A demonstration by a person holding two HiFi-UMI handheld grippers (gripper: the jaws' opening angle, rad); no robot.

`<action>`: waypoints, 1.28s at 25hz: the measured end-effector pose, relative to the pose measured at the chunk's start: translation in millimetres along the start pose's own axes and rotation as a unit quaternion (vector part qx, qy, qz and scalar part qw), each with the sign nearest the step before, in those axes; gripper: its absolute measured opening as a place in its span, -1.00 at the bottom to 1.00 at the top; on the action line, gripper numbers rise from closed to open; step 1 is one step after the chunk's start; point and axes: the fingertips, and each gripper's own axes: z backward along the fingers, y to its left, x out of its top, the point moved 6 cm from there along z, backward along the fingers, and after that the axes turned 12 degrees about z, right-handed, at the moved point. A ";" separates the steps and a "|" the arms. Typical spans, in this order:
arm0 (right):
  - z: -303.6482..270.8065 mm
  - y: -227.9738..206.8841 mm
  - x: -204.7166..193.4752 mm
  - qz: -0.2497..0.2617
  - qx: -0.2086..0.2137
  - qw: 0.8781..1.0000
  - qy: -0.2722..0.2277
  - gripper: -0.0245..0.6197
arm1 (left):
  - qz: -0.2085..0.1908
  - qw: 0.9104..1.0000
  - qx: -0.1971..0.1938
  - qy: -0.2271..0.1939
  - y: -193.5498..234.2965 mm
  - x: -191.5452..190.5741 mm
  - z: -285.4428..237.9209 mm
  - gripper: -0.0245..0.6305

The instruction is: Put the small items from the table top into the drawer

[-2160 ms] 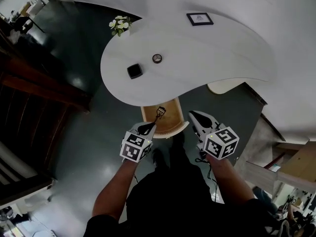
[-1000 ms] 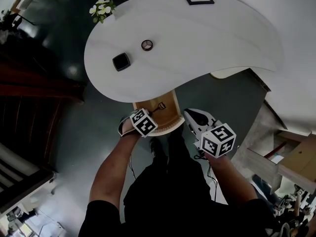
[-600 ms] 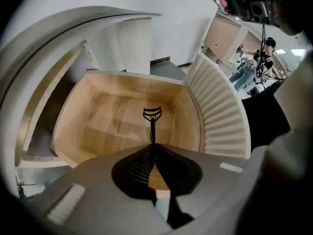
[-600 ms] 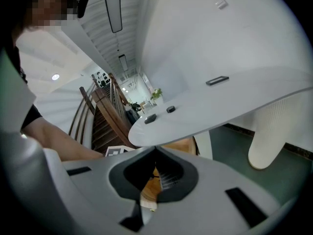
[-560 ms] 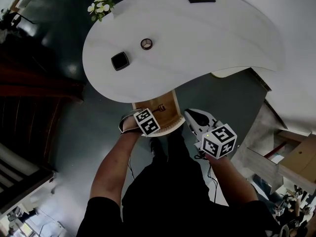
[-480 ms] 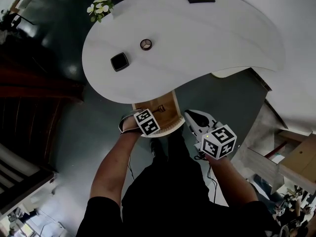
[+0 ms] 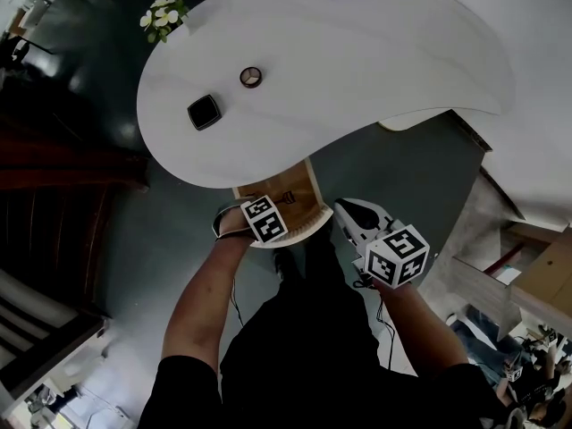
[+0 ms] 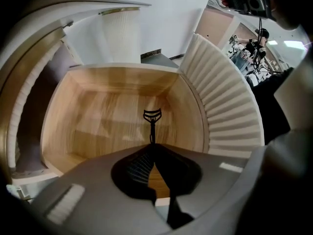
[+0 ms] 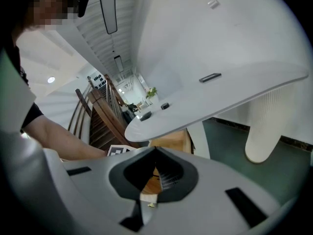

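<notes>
Two small things lay near each other on the white worktop [image 7: 357, 70]: a black square [image 7: 204, 112] and a round piece [image 7: 251, 77]. Below the worktop's edge the wooden drawer [image 8: 122, 82] stood open. The left tool [image 8: 152, 145] pointed down into it, pinching a black curler [image 8: 152, 119] by its handle. The right tool [image 9: 155, 150] hung beside the drawer, pressed together and empty.
</notes>
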 end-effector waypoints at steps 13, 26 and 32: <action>7.5 2.8 -7.2 0.000 -0.008 1.000 -0.003 -0.89 | 0.054 0.998 0.002 -0.031 7.8 -1.7 8.0 -0.60; 14.3 76.3 28.7 0.050 -0.006 0.999 -0.020 -0.89 | 0.170 0.966 0.023 -0.192 8.5 -41.2 106.6 -0.50; 41.1 109.4 51.9 0.074 -0.034 0.996 -0.035 -0.89 | 0.226 0.920 0.017 -0.320 -4.1 -61.6 173.5 -0.50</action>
